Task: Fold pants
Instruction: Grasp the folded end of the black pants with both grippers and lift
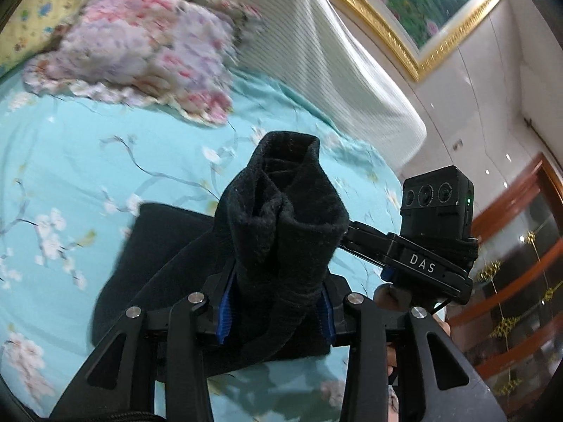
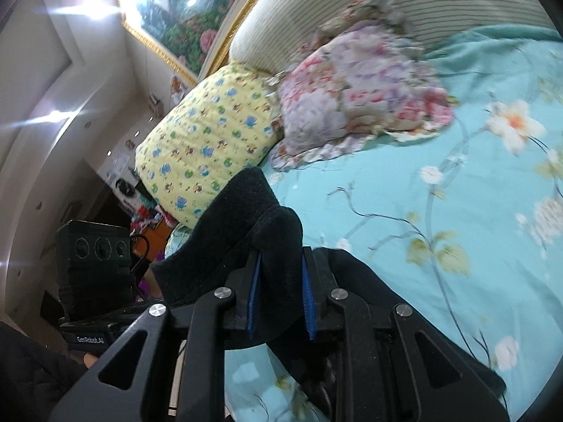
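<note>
Both grippers hold an edge of the black pants (image 1: 281,232) lifted off the bed, so the step in hand looks like carrying one end over to lay it on the rest. To do it well, the two hands should travel together at the same height, keeping the cloth between them taut enough that it does not sag or twist, and lower it so the edges meet squarely before letting go.

The left gripper (image 1: 276,313) is partly closed, its blue pads clamped on a thick bunched roll of cloth that rises to the middle of the left wrist view. The right gripper (image 2: 281,292) is closed narrower, pinching a thinner fold that peaks left of centre in the right wrist view.

The pants are thick, soft and fleecy, plain black. Beyond the held bunch, the rest lies flat on the turquoise flowered bedsheet (image 1: 70,161), in the lower left of the left wrist view. A pink floral pillow (image 2: 362,95) sits well apart, toward the top of both frames.
</note>
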A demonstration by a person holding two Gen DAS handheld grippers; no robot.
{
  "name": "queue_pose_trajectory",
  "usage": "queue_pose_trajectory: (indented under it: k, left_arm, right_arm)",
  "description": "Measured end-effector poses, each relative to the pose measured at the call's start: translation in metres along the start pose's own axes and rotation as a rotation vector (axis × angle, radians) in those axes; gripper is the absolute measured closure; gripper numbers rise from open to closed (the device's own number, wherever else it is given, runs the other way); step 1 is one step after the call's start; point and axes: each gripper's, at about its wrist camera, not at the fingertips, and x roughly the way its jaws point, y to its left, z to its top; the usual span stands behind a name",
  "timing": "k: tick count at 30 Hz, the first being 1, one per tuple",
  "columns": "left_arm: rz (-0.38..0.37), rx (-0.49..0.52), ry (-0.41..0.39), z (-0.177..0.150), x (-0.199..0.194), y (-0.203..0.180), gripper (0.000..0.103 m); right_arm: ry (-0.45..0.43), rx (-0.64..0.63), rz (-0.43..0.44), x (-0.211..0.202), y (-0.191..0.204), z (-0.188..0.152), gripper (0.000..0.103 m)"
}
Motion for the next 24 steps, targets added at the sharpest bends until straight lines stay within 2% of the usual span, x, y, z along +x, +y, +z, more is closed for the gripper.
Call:
queue_pose_trajectory:
  k: [7,11,24]
  left_arm:
    - [-0.002,0.050,0.080,-0.015,0.035,-0.026,0.062]
    - [-0.020,0.058,0.136,-0.025,0.054,-0.033,0.055]
    - [0.022,0.119,0.212,-0.041,0.088,-0.042,0.051]
  right_arm:
    - [-0.054,0.073,-0.015,-0.029,-0.031,-0.027,0.081]
    - [-0.072,0.105,-0.022,-0.039,-0.048,-0.041,0.081]
    - [-0.098,0.196,-0.031,-0.049,-0.085,-0.074,0.081]
